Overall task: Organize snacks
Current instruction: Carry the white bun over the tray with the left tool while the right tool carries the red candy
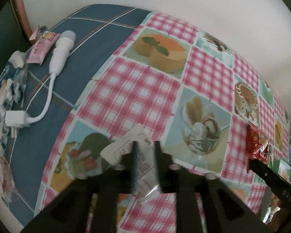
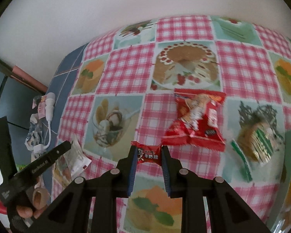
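Tongs [image 1: 145, 145] around white packet [image 1: 126, 147], lower end blurred.

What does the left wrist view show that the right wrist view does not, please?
Only the left wrist view shows the left gripper shut on the clear packet. Only the right wrist view shows the right gripper shut on the red candy, and the green packet. Both show the white cable, the red packet and the checked tablecloth.
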Action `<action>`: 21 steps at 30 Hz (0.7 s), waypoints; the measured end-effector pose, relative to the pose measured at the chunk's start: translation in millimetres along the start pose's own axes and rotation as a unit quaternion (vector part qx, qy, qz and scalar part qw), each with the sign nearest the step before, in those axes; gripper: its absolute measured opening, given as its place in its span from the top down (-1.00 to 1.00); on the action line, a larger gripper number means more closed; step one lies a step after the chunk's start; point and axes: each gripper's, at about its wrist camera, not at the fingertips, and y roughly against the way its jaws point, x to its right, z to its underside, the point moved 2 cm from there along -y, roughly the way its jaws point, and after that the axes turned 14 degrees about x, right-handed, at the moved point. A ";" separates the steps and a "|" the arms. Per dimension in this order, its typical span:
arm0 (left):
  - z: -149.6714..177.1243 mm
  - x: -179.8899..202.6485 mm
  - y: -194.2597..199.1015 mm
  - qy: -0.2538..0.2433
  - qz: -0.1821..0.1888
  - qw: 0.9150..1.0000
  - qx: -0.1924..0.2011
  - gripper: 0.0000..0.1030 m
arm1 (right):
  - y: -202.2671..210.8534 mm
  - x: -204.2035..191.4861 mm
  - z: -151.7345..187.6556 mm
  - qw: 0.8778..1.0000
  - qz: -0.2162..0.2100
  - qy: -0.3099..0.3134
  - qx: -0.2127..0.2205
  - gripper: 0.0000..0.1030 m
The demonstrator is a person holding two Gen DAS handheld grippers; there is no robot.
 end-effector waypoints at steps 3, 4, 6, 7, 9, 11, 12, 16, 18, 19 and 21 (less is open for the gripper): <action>-1.2 -3.6 -7.0 0.020 0.001 1.000 -0.010 -0.51 | 4.6 4.4 4.5 1.000 -0.006 -0.010 0.002 0.50; -0.8 -3.0 -9.6 0.023 0.001 1.000 -0.013 -0.51 | 5.4 4.9 5.9 1.000 -0.010 -0.012 0.003 0.50; 1.6 -2.5 -14.8 0.025 -0.012 0.999 -0.023 -0.51 | 7.6 6.2 8.9 1.000 -0.014 -0.014 0.004 0.50; 3.6 -2.9 -18.6 0.028 -0.022 0.999 -0.031 -0.51 | 8.2 6.8 10.3 1.000 -0.016 -0.016 0.004 0.50; 7.2 -3.4 -25.7 0.032 -0.034 0.998 -0.043 -0.51 | 8.8 7.3 12.0 1.000 -0.020 -0.019 0.004 0.50; 10.8 -3.6 -30.2 0.036 -0.037 0.997 -0.049 -0.51 | 10.5 7.1 13.6 1.000 -0.022 -0.018 0.007 0.50; 11.7 -3.3 -31.2 0.037 -0.041 0.997 -0.048 -0.51 | 11.1 7.1 14.4 1.000 -0.022 -0.018 0.008 0.50; 10.4 2.1 -35.4 0.034 -0.055 0.997 -0.046 -0.29 | 13.1 8.9 16.1 1.000 -0.018 -0.016 0.011 0.50; 9.8 7.2 -32.3 0.027 -0.062 0.997 -0.040 -0.10 | 15.1 10.3 16.7 1.000 -0.019 -0.019 0.012 0.50; 10.6 11.1 -31.3 0.026 -0.061 0.997 -0.040 -0.09 | 16.6 11.1 17.1 1.000 -0.020 -0.021 0.012 0.50; 11.7 17.8 -28.6 0.028 -0.057 0.997 -0.040 -0.08 | 21.3 12.7 17.6 0.999 -0.020 -0.024 0.015 0.50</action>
